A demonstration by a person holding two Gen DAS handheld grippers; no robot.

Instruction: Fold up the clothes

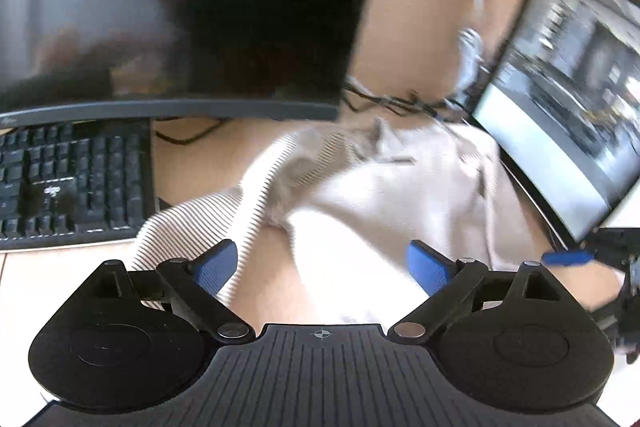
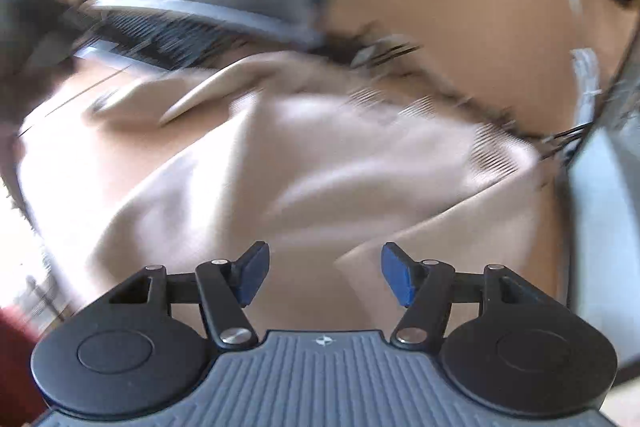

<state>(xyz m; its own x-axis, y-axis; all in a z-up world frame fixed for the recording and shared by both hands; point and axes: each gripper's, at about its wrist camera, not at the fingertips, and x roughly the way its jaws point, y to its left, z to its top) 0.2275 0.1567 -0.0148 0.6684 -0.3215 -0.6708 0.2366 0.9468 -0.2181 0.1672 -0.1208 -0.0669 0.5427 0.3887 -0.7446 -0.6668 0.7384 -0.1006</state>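
A beige garment (image 1: pixel 380 195) with ribbed striped cuffs and hem lies crumpled on a wooden desk (image 1: pixel 412 39). My left gripper (image 1: pixel 324 267) is open just above its near edge, blue pads wide apart, holding nothing. The right gripper (image 1: pixel 576 259) shows at the right edge of the left wrist view, blurred. In the right wrist view the garment (image 2: pixel 280 163) fills the middle, blurred by motion. My right gripper (image 2: pixel 325 273) is open over the cloth, holding nothing.
A black keyboard (image 1: pixel 72 183) sits left of the garment under a dark monitor (image 1: pixel 160 11). A second, lit monitor (image 1: pixel 568 99) stands at the right. Black cables (image 1: pixel 400 103) lie behind the garment. A white cable (image 2: pixel 584 83) hangs at the right.
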